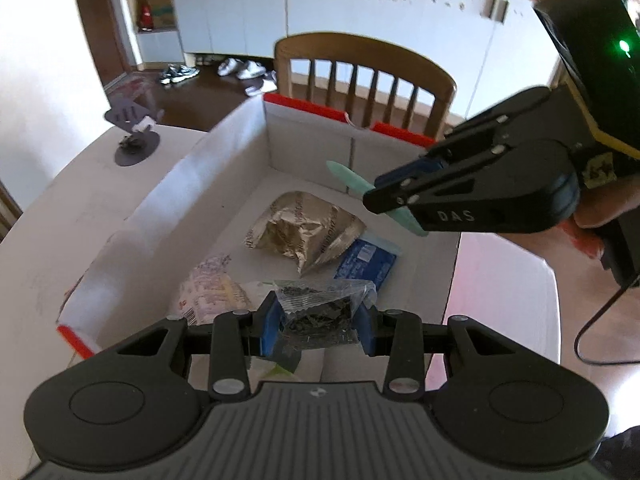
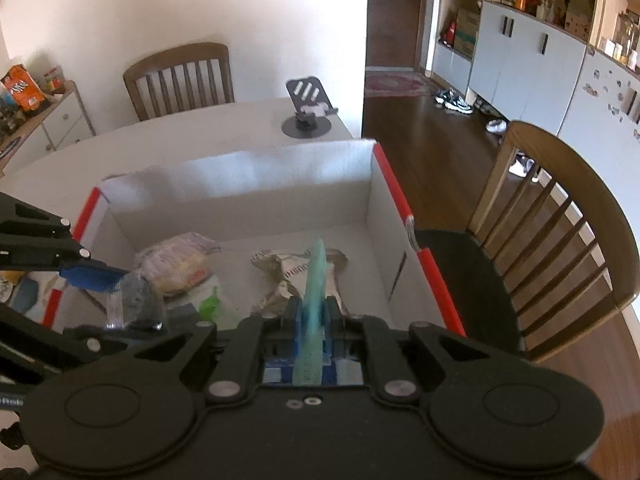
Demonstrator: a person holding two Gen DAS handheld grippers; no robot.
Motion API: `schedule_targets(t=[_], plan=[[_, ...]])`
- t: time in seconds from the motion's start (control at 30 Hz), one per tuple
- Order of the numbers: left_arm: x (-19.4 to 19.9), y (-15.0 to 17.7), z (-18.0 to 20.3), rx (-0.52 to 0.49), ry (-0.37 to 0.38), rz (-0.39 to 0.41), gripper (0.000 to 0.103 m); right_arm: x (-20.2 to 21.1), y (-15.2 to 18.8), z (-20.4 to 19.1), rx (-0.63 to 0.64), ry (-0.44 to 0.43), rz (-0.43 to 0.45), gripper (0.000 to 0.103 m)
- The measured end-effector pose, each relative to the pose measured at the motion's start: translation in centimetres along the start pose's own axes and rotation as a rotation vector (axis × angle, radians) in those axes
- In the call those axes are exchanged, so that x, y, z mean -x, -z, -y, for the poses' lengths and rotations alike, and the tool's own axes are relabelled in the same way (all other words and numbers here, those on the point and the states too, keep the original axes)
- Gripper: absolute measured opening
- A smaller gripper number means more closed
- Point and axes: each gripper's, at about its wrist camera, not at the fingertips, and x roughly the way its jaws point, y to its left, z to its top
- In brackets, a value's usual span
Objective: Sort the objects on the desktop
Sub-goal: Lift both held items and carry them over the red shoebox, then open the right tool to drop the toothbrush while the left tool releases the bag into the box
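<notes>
Both loads hang over the box now: my left gripper clamped on a clear packet of dark bits, my right gripper on a pale green stick, several packets already below, two drops left.
</notes>
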Motion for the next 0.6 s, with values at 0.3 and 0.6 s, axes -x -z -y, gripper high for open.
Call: schedule_targets(t=[0.3,0.6], plan=[[-2.6,-0.7,1.3,-0.104,-0.025,-0.086,0.038,-2.2,0.5,1.2,-0.041,0.022,-0.052,0.01],[-4.0,-1.1,0.4,-0.049,0.051,-0.15,0.039,-3.7,1.0,1.0,-0.033,0.015,-0.102,0.01]])
